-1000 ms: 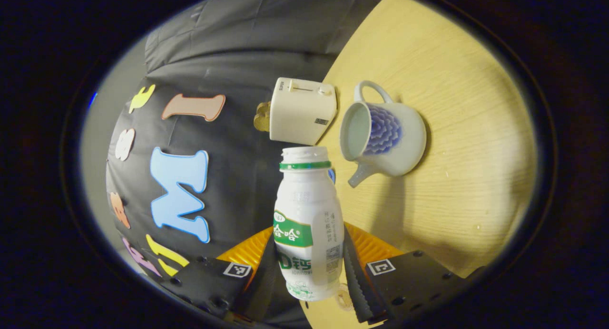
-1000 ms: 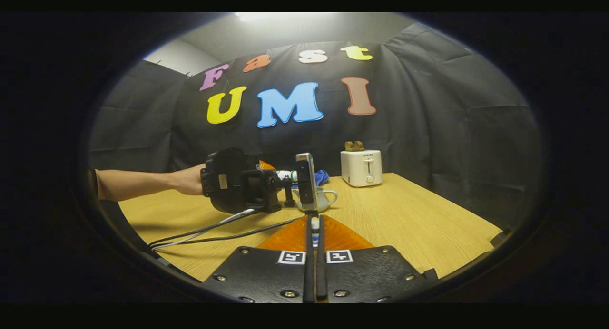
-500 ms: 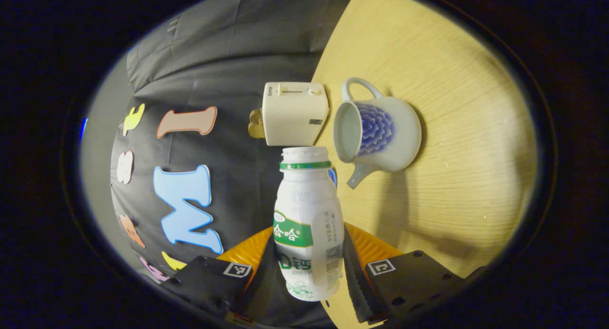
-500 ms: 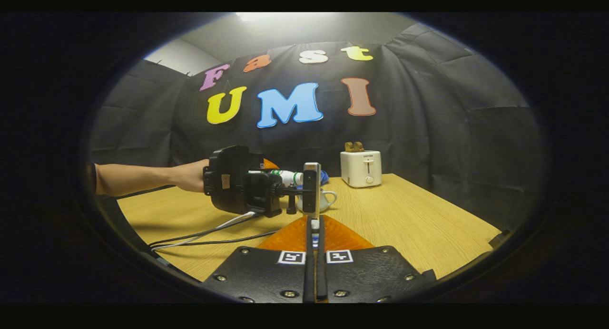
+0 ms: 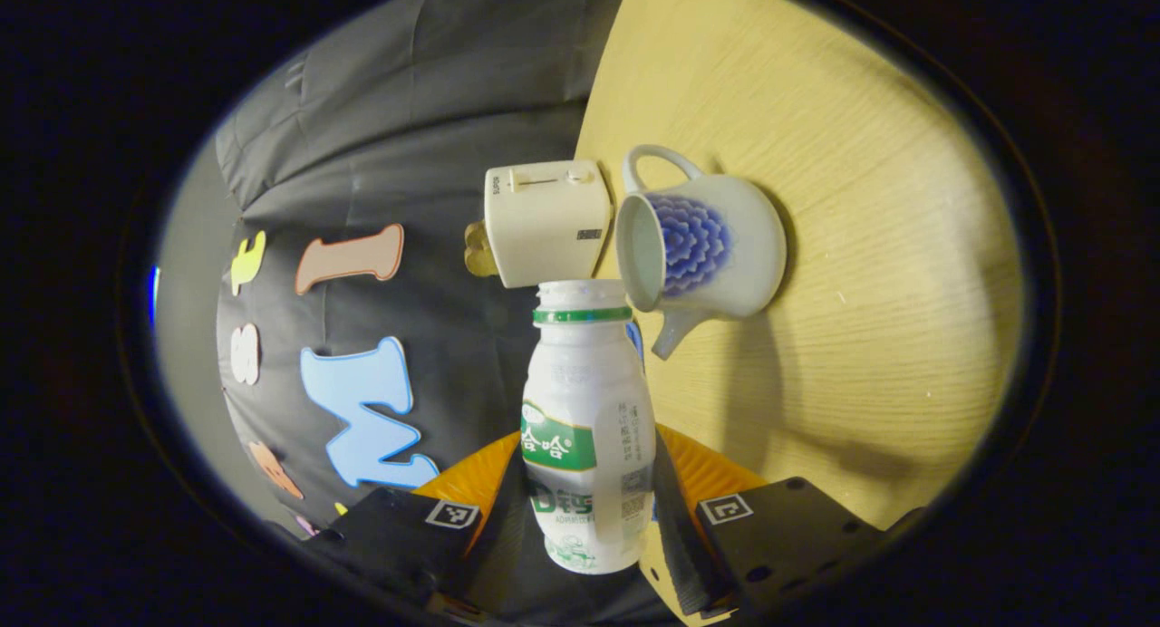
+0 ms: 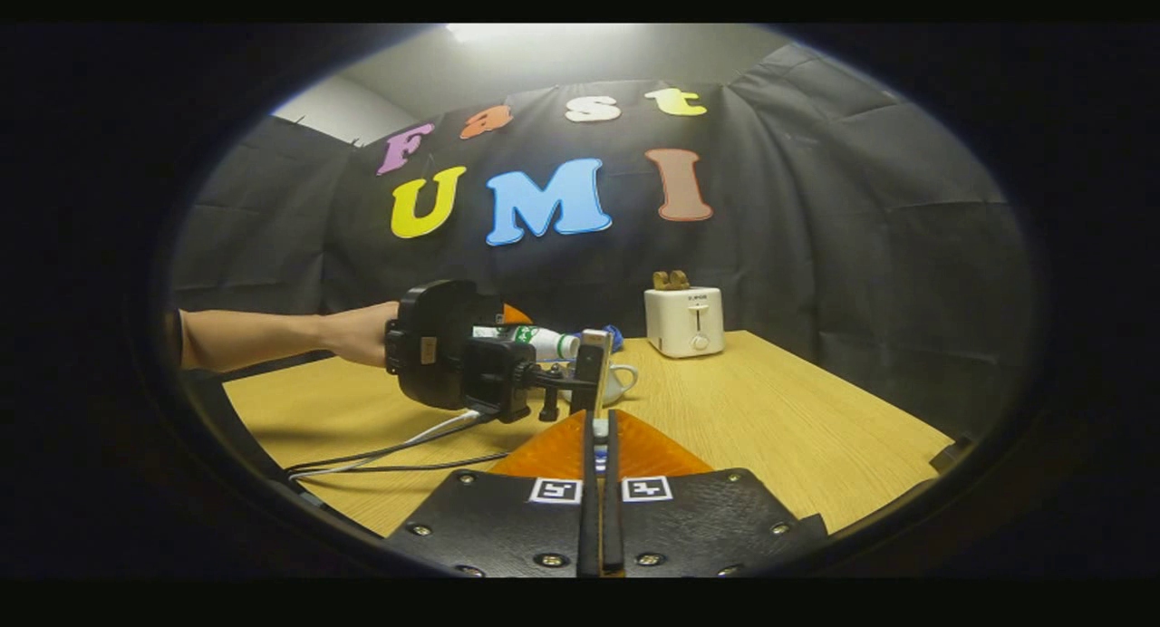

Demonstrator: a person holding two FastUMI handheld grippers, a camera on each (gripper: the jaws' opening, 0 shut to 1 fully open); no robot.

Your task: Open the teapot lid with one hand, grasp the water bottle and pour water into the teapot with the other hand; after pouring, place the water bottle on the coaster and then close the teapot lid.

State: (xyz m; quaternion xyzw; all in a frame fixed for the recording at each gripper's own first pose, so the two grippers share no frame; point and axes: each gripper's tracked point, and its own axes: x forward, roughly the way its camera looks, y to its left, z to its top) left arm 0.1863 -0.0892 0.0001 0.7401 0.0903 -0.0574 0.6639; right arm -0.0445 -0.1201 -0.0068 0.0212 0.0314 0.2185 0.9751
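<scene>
Tipped nearer the open teapot, the uncapped white bottle sits pinched in the left gripper.

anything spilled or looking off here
No spill shows on the table. The bottle, held in the left claw, is tipped sideways with its open mouth at the lidless teapot, which fits pouring. Nothing stands out.

Left gripper, held by a hand, tips the water bottle sideways over the teapot on the wooden table (white toaster behind), right gripper fingers pressed together.
</scene>
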